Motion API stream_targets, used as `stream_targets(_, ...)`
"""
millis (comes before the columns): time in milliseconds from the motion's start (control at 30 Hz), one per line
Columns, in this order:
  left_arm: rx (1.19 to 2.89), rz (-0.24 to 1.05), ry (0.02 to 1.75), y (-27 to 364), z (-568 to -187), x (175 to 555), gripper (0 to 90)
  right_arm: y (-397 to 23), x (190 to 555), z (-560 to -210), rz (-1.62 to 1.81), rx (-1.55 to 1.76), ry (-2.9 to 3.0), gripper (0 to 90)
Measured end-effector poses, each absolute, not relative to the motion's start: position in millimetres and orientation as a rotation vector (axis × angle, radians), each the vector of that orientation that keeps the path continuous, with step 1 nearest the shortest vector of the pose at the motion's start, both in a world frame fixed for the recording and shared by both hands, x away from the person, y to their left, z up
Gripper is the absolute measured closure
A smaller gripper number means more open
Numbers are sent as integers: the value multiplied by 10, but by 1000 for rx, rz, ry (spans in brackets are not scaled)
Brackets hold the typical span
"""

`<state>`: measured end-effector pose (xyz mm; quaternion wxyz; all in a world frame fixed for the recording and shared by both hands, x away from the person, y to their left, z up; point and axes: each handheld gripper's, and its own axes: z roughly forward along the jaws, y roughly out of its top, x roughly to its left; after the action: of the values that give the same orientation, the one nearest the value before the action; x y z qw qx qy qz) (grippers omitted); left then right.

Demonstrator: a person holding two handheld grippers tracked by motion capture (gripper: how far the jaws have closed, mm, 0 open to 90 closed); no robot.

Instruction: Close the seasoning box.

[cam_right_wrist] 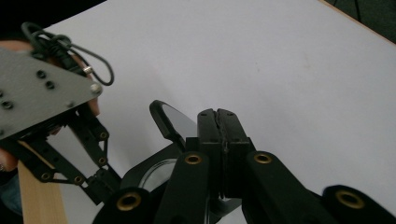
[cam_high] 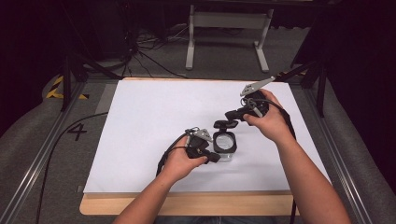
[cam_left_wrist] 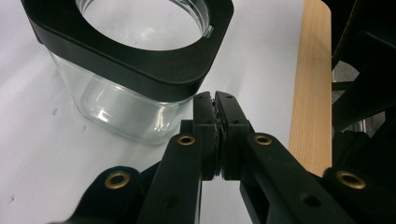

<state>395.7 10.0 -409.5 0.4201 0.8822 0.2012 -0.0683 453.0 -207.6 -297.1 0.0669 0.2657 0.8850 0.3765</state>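
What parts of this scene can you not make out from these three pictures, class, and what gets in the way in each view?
- Jar base and near wall: high view, hidden behind its black collar and the left gripper.
- Jar's far side: left gripper view, cut off by the top edge.
- Lid: right gripper view, lower part covered by the right gripper.
- Whether the right gripper pinches the lid: too small in the high view.

Both forearms reach in from the near edge. The left hand (cam_high: 180, 161) holds the left gripper (cam_high: 211, 157) low, near the middle, its jaws pressed together. Farther off to the right, the right hand (cam_high: 268, 119) holds the right gripper (cam_high: 229, 115), jaws likewise closed, pointing left.
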Motion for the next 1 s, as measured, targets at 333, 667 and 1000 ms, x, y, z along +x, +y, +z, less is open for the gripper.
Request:
stream_targets(333, 2211, -173, 503, 97, -4096, 3956, 875, -2063, 4310, -3097, 1133, 771, 2715, 900)
stream_targets(667, 2203, -183, 513, 98, -4094, 3955, 859, -2021, 4212, -3281, 1058, 756, 2779, 900)
stream_targets(1000, 2199, -181, 512, 102, -4088, 3956, 863, -2015, 4204, -3430, 1012, 778, 2804, 900)
